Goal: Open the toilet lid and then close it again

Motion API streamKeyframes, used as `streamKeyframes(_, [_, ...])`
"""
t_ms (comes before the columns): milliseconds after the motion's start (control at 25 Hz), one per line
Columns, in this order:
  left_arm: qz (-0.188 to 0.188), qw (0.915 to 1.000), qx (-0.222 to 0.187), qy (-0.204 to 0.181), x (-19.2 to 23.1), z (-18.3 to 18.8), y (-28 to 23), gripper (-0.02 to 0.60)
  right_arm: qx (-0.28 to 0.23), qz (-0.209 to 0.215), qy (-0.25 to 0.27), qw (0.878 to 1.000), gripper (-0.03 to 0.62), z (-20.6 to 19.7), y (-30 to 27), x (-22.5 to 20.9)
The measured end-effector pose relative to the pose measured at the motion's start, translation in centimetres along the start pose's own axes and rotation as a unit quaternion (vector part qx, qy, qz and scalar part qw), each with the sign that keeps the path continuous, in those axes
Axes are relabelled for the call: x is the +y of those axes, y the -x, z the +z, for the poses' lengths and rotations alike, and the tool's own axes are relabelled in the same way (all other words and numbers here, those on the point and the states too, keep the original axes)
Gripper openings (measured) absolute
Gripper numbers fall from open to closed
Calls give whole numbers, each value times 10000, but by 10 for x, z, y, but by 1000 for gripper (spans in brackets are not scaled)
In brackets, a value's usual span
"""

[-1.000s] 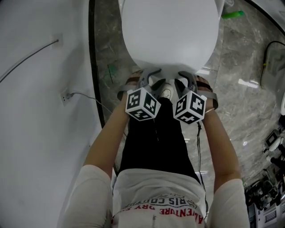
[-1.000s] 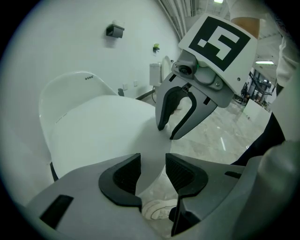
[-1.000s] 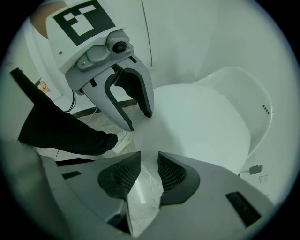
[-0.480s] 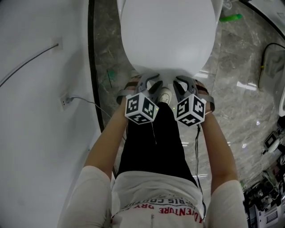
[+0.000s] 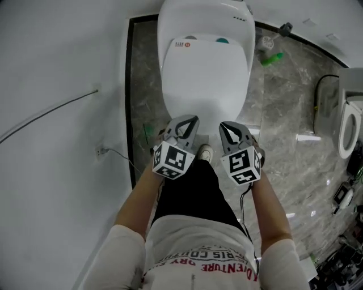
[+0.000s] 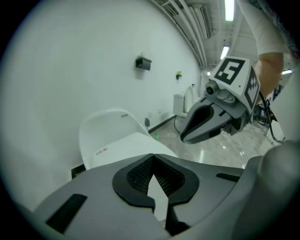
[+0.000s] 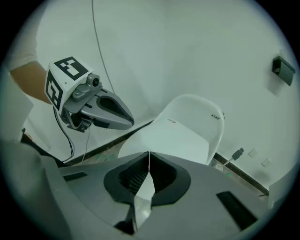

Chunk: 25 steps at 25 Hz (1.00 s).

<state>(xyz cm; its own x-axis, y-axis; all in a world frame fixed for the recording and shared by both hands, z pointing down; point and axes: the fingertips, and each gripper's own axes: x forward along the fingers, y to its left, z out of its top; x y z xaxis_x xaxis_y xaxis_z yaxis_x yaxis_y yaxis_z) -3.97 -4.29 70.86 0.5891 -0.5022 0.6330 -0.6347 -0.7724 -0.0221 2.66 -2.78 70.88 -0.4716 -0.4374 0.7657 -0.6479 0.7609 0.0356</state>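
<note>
Left gripper [image 5: 188, 122] and right gripper [image 5: 228, 127] are pulling up off the toilet lid [image 5: 205, 73], jaws just closing together empty, lid lying flat down on the toilet [image 5: 215, 12], so closing looks done.

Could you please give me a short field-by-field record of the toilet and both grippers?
toilet lid: down, closed
left gripper: jaws have just closed; shut, nothing between them
right gripper: jaws have just closed; shut, nothing between them
contact: neither gripper touches the lid; both are held in the air near its front end
floor: small green object to the right of the toilet
</note>
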Motion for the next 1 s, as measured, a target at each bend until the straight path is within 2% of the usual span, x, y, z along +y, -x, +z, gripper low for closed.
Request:
streamKeyframes(160, [417, 9959, -747, 290, 24, 87, 48, 8, -575, -297, -339, 9973, 17, 58, 58, -24])
streamKeyframes(320, [710, 9868, -1330, 585, 28, 163, 108, 8, -1001, -556, -547, 9919, 17, 110, 129, -35])
streamKeyframes(440, [891, 9798, -1682, 607, 33, 210, 147, 8, -1372, -766, -537, 9861, 17, 151, 173, -47])
streamKeyframes(760, [1180, 9575, -2492, 853, 28, 312, 259, 8, -2167, -1148, -608, 9676, 17, 233, 294, -45])
streamKeyframes(1000, [1352, 9406, -2998, 841, 32, 361, 321, 8, -2706, -1435, -836, 9483, 17, 270, 352, -45])
